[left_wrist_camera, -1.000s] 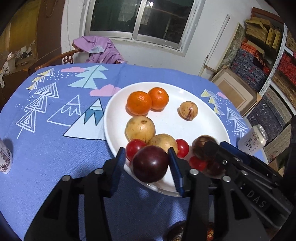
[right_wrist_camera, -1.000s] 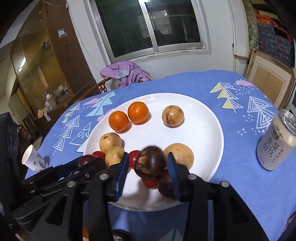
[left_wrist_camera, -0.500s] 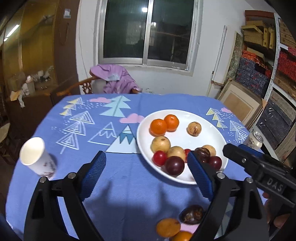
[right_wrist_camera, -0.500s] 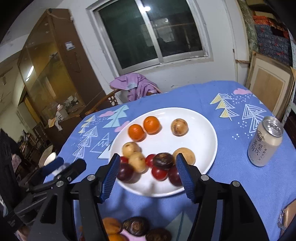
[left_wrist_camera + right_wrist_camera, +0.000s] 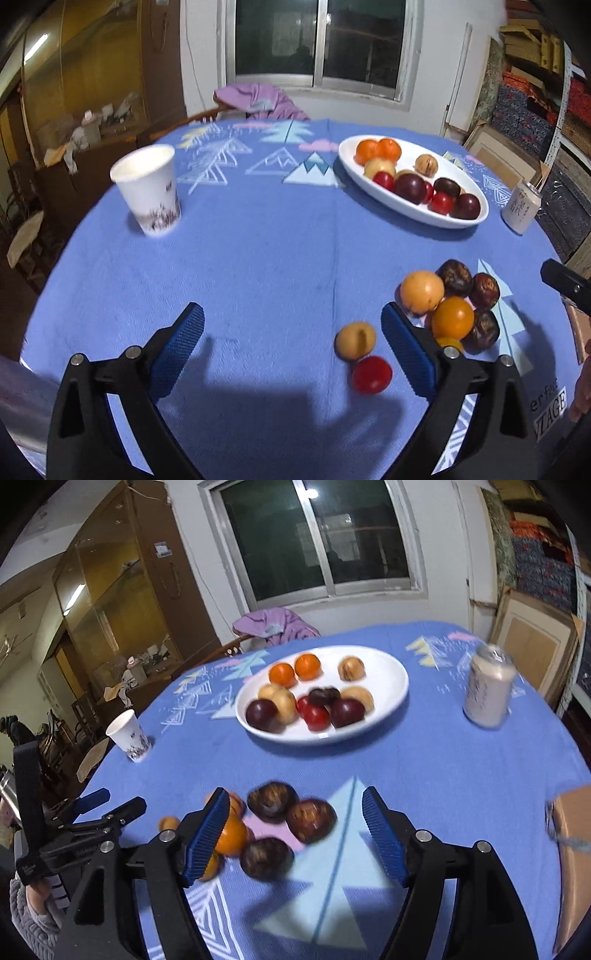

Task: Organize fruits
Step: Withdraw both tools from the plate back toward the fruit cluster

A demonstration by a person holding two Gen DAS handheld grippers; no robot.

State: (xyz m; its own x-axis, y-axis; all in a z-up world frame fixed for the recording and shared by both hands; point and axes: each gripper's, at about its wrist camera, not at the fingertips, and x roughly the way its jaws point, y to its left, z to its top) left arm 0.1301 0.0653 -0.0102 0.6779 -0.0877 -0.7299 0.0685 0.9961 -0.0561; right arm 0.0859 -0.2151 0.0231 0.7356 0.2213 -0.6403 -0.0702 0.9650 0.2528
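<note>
The white plate (image 5: 424, 218) sits far across the bench (image 5: 277, 266), holding two oranges (image 5: 378, 149), pale round fruits, small red ones and dark plums (image 5: 410, 188). Nearer, a loose pile of fruit (image 5: 454, 306) lies on the blue cloth: orange ones and dark brown wrinkled ones touching each other, with a small tan fruit (image 5: 355, 340) and a red fruit (image 5: 371, 374) just beside them.

A paper cup (image 5: 149, 190) stands well apart on the far left, and a drink can (image 5: 521, 210) stands just beyond the plate's right end. A purple garment hangs over a chair behind the bench.

The left tool (image 5: 291, 354) points down at the cloth, its jaws having just been opening to a wide gap with nothing held; the tan and red fruits lie inside that gap near its right finger, untouched.

The right tool (image 5: 295, 838) also tilts downward, jaws just having spread, gripping nothing. The dark brown fruits (image 5: 291, 819) lie on the cloth in the gap between its fingers, and an orange fruit (image 5: 232, 834) shows behind its left finger.
</note>
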